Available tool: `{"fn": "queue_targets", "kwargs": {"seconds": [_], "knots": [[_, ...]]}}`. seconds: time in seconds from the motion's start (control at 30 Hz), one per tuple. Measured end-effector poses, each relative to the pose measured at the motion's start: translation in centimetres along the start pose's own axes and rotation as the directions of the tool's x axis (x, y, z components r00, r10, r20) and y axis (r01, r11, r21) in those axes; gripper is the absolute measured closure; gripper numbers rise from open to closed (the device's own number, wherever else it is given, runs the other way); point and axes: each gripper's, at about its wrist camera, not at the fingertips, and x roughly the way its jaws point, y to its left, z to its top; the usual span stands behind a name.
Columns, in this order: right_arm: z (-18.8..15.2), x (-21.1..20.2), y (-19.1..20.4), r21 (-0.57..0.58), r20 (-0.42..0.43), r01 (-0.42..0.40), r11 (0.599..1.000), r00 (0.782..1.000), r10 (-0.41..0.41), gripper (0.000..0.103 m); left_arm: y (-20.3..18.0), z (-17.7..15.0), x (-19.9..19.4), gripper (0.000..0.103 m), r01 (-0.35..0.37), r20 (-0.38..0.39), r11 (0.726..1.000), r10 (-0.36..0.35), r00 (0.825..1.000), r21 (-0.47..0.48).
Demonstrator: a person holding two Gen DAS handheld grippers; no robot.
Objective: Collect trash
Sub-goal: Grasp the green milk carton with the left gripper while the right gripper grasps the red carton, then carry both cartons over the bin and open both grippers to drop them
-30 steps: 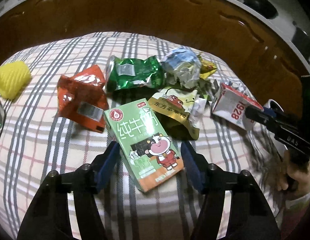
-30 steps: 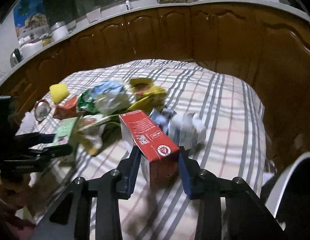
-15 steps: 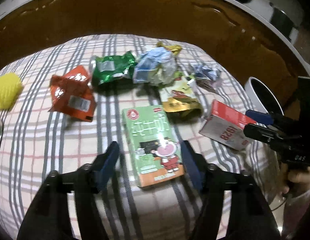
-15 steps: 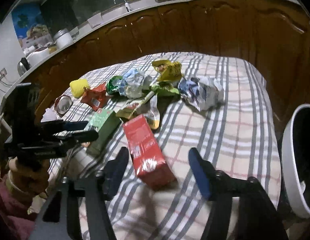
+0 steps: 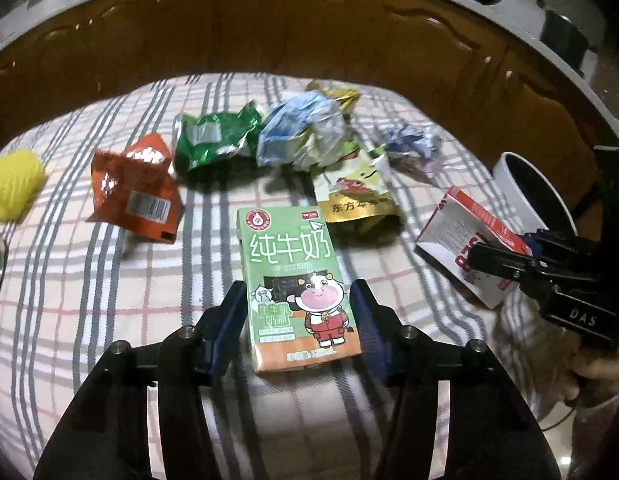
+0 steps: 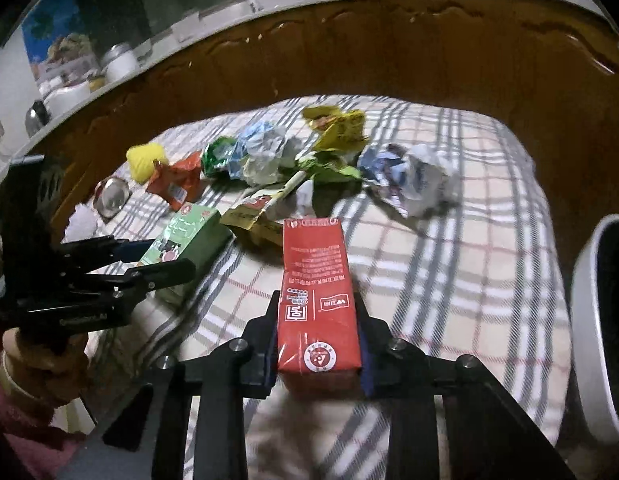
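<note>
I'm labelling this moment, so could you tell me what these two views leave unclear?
- Inside of the white bin: cut by the right wrist view's edge, interior dark.
- Left gripper on the green milk carton: contact unclear.
- Underside of the red carton: hidden by the right gripper.
</note>
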Motion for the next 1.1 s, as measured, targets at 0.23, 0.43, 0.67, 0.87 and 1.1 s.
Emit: {"fn": "queue_targets", "kwargs": {"seconds": [0.23,0.43,0.67,0.87,1.1], "knots": [[-2.5,-4.1,-2.5,0.143,0.09,0.013,0.99,0.996,-0.026,0.072,-3.0,0.0,-3.1,0.055,0.079,0.058,0.995,-0.083,0.995,0.06],[-3.6,-8.0,-5.0,0.235,0.164,0.065,0.97,0.981,-0.106,0.072,-6.2,1.2,-4.0,0.056,0.155,0.088,0.982,-0.166,0.982,0.111],[-4.4,-12.0,-7.3,0.29,0.226,0.13,0.948,0.953,-0.2,0.072,-10.7,2.9,-2.9,0.056,0.206,0.089,0.961,-0.225,0.97,0.183],[-5.1,-13.9,-9.7,0.345,0.237,0.173,0.923,0.935,-0.264,0.072,-14.3,4.3,-2.2,0.056,0.235,0.091,0.944,-0.262,0.961,0.231],[-5.5,-14.9,-11.9,0.376,0.237,0.199,0.905,0.923,-0.302,0.072,-17.0,5.2,-1.5,0.056,0.262,0.081,0.928,-0.292,0.953,0.266]]}}
